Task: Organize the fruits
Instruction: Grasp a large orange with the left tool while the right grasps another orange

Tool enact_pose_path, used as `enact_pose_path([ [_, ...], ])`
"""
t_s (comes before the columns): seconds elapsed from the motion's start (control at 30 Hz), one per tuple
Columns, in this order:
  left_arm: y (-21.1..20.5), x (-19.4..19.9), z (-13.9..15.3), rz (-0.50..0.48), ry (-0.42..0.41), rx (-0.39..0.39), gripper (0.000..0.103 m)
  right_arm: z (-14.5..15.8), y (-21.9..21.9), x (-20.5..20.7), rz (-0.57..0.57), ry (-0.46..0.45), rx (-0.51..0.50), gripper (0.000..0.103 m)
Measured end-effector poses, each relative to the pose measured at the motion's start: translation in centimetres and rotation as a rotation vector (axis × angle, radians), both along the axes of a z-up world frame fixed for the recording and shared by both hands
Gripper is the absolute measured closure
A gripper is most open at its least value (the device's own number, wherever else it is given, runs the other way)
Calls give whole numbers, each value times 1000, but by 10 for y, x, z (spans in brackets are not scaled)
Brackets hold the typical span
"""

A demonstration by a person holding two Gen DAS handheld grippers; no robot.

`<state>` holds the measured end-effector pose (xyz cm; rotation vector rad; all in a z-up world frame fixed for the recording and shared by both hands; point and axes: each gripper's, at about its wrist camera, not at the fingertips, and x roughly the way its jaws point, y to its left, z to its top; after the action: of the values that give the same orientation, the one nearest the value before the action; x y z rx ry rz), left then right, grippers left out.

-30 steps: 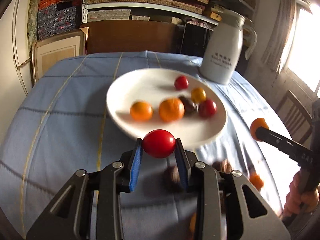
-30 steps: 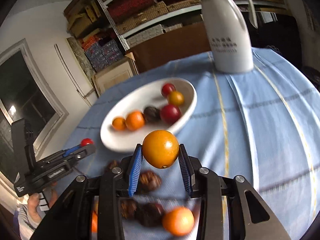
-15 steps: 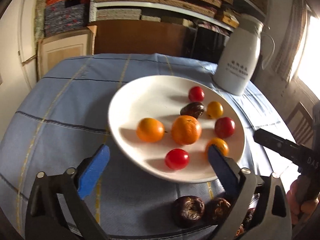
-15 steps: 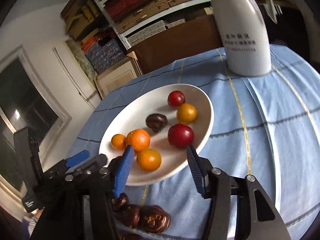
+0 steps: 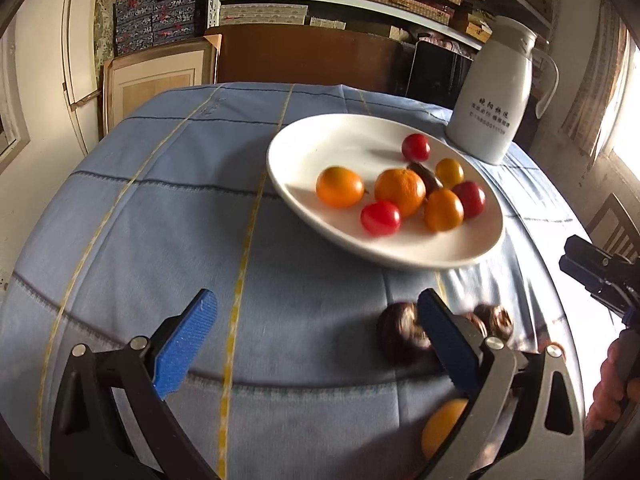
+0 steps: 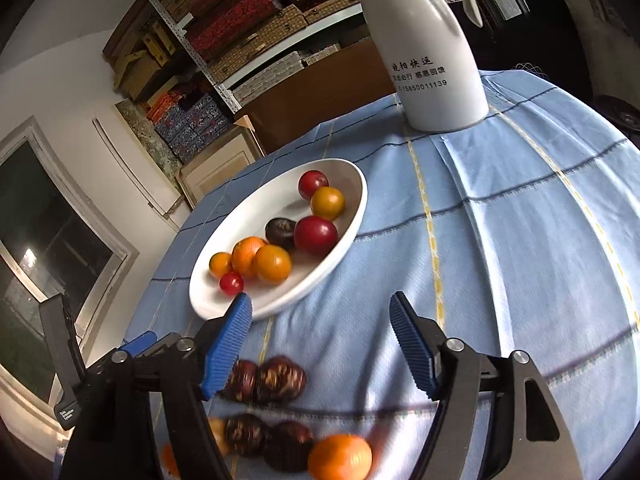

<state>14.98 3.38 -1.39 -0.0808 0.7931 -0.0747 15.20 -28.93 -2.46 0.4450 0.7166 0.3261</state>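
A white plate on the blue tablecloth holds several fruits: oranges, red tomatoes and a dark brown fruit. My left gripper is open and empty, low over the cloth in front of the plate. Dark fruits and an orange lie by its right finger. My right gripper is open and empty, just short of the plate. Dark fruits and an orange lie on the cloth under it.
A white jug stands behind the plate on the right. The right gripper's body shows at the right edge of the left view; the left gripper's body shows at lower left of the right view. Shelves stand beyond the table.
A second ago each gripper held a fruit, a red tomato left and an orange right. Both opened, the fruits now lie in the plate, and both grippers have drawn back toward the loose fruits.
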Motion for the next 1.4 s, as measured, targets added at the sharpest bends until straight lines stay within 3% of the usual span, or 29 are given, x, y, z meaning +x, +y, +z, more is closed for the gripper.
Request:
enact_pose_path([
  [0.27, -3, -64, 0, -53, -37, -5, 5, -9, -13, -44, 2, -3, 0, 22],
  [0.53, -29, -118, -2, -151, -82, 100, 5, -15, -27, -69, -12, -3, 32, 21],
  [0.63, -34, -119, -4, -200, -61, 95, 5, -18, -27, -70, -3, 12, 32, 21],
  [0.77, -48, -110, -18, -271, 52, 105, 5, -20, -17, -72, 31, 23, 2, 21],
  [0.93, -49, -100, -29, -245, 132, 117, 5, -21, -6, -72, 65, 29, -40, 21],
  [1.17, -46, -104, -19, -202, 70, 109, 5, -27, 3, -67, 104, 69, -73, 21],
  [1.4, -47, -100, -17, -201, 69, 91, 6, -35, 12, -65, 141, 111, -94, 25],
])
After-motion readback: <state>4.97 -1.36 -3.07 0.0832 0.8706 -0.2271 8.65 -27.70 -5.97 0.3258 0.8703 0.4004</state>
